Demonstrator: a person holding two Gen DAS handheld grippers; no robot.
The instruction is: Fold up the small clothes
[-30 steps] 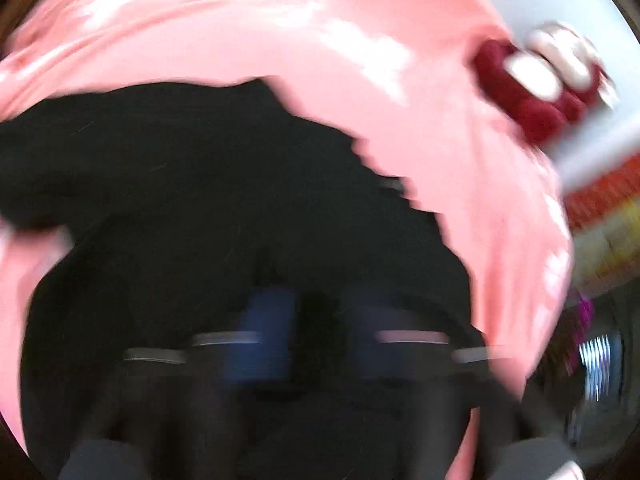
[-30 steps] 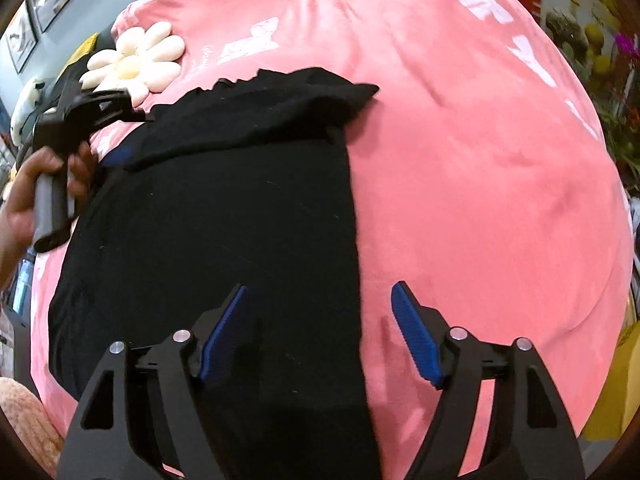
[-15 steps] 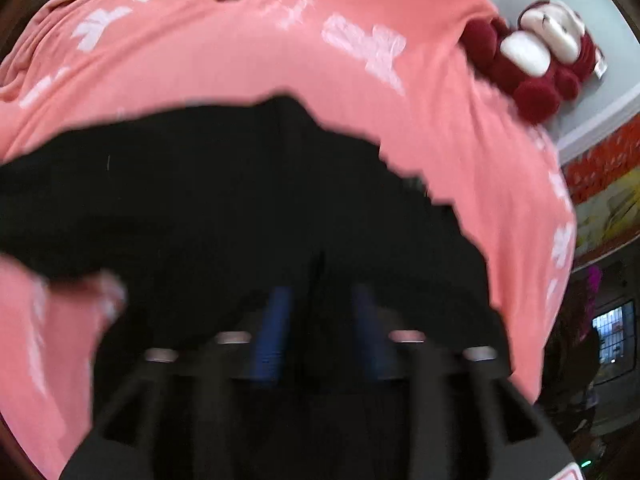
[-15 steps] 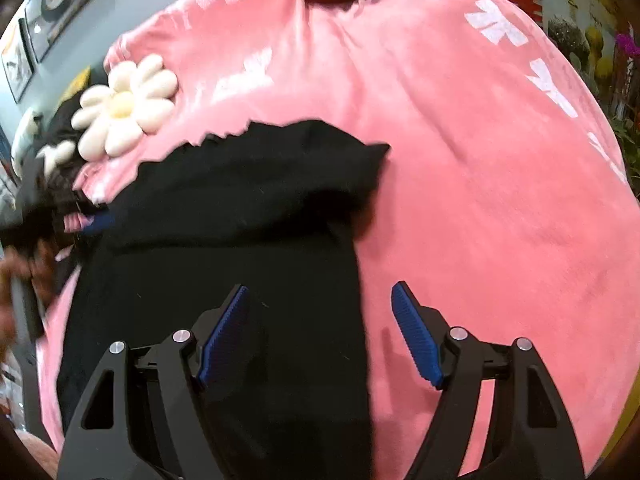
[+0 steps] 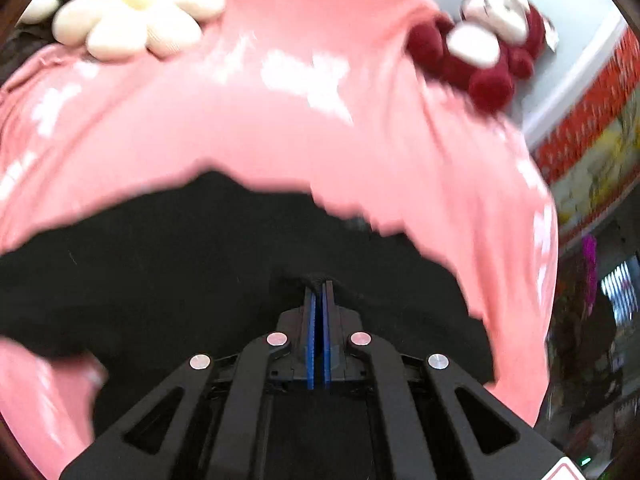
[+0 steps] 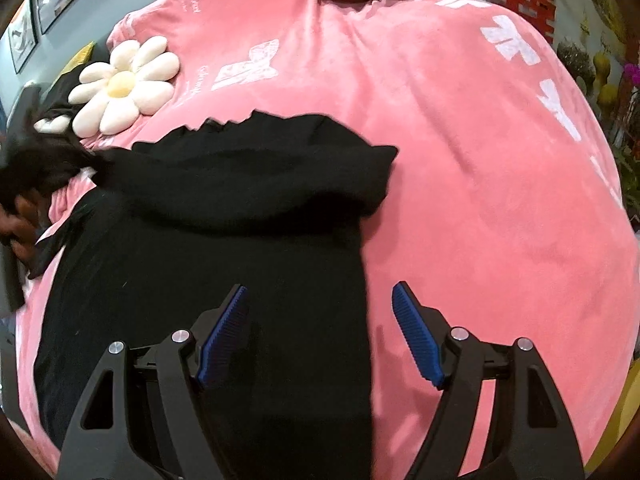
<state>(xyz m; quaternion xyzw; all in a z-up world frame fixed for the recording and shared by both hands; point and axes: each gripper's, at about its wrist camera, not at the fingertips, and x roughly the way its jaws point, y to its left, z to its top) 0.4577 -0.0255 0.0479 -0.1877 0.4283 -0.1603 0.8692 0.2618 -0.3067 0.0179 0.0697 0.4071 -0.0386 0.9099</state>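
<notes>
A pinch of the black garment (image 5: pixel 168 264) is being gripped by the closed left gripper (image 5: pixel 319 296) for folding over the pink blanket (image 6: pixel 480 184), while the right gripper (image 6: pixel 320 312) is being held open, empty, above the garment's near right edge.

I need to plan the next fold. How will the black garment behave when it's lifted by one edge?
The black garment will probably go limp: its folded top already sags in soft rolls. It looks light, since a small pinch in the left gripper bunches it. It may drag rather than slide on the plush pink blanket.
</notes>
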